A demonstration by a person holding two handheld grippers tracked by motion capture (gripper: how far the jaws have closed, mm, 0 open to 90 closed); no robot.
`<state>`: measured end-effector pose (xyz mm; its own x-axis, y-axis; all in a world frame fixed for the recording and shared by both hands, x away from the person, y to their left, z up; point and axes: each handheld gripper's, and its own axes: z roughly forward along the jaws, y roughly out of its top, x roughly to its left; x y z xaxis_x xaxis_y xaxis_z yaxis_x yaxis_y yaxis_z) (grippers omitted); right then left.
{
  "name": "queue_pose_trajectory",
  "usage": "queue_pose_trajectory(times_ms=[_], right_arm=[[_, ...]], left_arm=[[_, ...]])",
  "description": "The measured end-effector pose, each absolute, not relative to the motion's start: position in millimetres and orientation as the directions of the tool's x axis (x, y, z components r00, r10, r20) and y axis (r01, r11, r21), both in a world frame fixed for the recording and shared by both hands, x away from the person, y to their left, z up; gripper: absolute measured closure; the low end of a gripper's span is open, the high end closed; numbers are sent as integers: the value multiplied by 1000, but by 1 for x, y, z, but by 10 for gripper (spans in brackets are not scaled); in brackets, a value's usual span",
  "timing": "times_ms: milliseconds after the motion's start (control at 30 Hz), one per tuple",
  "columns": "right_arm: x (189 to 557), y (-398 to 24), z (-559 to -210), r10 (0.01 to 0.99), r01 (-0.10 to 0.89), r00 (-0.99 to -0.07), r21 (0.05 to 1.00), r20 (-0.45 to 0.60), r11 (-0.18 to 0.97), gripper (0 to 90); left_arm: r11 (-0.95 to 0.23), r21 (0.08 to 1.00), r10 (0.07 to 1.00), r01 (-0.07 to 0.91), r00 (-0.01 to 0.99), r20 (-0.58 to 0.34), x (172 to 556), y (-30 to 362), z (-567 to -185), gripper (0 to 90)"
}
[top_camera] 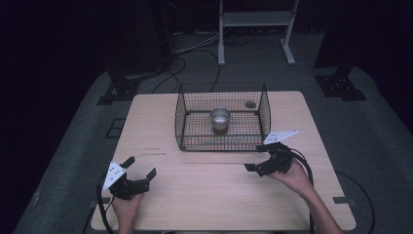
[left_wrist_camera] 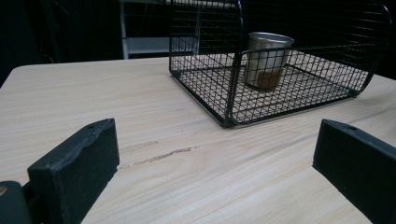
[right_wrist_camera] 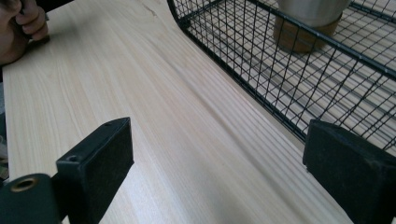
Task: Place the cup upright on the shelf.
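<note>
A black wire basket (top_camera: 182,122) stands at the middle of the wooden table (top_camera: 204,195). An upright metal cup (top_camera: 220,119) with a brown base sits inside it. My left gripper (top_camera: 140,167) rests at the table's front left, open and empty, facing the basket (left_wrist_camera: 205,88) and the cup (left_wrist_camera: 267,59). My right gripper (top_camera: 254,157) hovers open just in front of the basket's front right corner. Its jaws stand wide apart over bare wood, next to the basket's side (right_wrist_camera: 261,79). The cup (right_wrist_camera: 308,23) shows behind the wire.
A small dark round object (top_camera: 250,104) lies at the basket's back right; whether it is inside I cannot tell. A hand (right_wrist_camera: 21,28) appears far off in the right gripper view. A white frame (top_camera: 255,22) and cables (top_camera: 195,46) stand on the floor beyond the table.
</note>
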<state>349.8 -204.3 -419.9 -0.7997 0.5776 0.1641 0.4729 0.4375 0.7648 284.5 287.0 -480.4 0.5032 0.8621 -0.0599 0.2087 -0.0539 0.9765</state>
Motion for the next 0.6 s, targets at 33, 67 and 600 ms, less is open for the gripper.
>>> queue_pose_trajectory(times_ms=[33, 67, 600], right_arm=[[349, -205, -421, 578, 473, -799, 764, 163, 438, 80], [349, -207, -422, 579, 477, -798, 762, 166, 439, 80], [339, -228, -432, 621, 512, -765, 750, 174, 420, 80]], left_arm=[[-53, 976, 862, 209, 504, -61, 285, 287, -480, 0], [-53, 976, 862, 209, 504, -61, 285, 287, -480, 0], [-58, 977, 864, 207, 501, -55, 284, 287, -480, 0]])
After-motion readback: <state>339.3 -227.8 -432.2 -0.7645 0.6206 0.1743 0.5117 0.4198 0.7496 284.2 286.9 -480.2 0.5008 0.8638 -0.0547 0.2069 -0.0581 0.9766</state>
